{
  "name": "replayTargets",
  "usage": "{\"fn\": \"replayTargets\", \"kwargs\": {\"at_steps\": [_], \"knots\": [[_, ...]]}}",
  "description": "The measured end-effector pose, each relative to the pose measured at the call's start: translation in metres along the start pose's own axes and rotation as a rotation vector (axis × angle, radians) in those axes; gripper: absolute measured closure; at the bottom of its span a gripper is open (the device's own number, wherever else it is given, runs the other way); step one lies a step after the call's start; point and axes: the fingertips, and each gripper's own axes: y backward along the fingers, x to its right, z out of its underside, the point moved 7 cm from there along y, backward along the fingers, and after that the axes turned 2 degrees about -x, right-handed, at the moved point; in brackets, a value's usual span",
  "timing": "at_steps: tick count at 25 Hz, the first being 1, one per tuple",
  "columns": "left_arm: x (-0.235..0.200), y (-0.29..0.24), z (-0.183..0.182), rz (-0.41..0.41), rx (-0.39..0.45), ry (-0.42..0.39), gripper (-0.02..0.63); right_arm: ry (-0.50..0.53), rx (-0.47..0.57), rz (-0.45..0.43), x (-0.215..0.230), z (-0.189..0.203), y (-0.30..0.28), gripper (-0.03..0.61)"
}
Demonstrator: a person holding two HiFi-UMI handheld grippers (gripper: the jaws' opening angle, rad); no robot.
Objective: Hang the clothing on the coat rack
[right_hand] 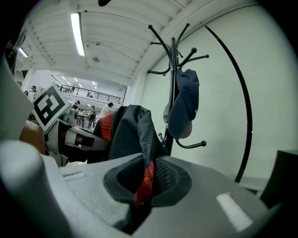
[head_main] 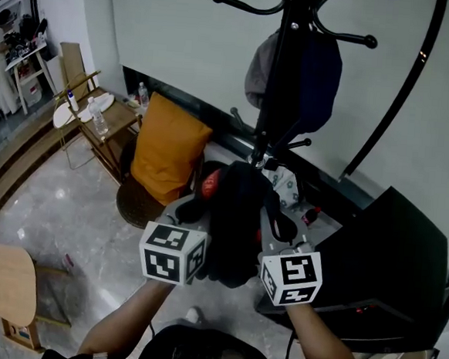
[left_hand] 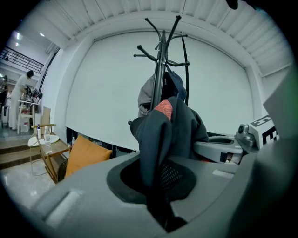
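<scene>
- Dark garment [head_main: 233,222] with red trim, bunched in the lower centre of the head view, held up between my two grippers just in front of the coat rack [head_main: 284,63].
- My left gripper [left_hand: 160,204] has its jaws pressed together on a fold of the dark cloth, which rises out of the slot between them in the middle of its view.
- My right gripper [right_hand: 139,204] is likewise pinched on the garment, with a red strip of trim caught between its jaws.
- The rack's pole runs up the centre top of the head view. A navy cap [right_hand: 184,104] already hangs from one arm, in the upper middle of the right gripper view.
- A bare hook [head_main: 238,2] curls out at the upper left of the head view, and another [head_main: 351,39] at the upper right. Either looks free.
- To do this step well, I judge I should lift both grippers together above a bare hook, keeping the cloth taut between them so an open span can drop over the knob.
- I should steer clear of the cap so it is not knocked off.
- I should let go only once the hook visibly carries the weight.
</scene>
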Motion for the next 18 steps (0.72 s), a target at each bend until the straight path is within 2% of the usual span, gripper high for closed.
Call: {"fn": "replayTargets", "kwargs": {"at_steps": [12,18], "knots": [[-0.019,-0.055,-0.012,0.095,0.018,-0.008,0.580,-0.054,-0.007,0.102,0.020,0.004,-0.036,0.557],[-0.025,-0.075,-0.014,0.130,0.026,-0.007,0.580,-0.064,-0.011,0.127,0.022,0.007,-0.054,0.557]]}}
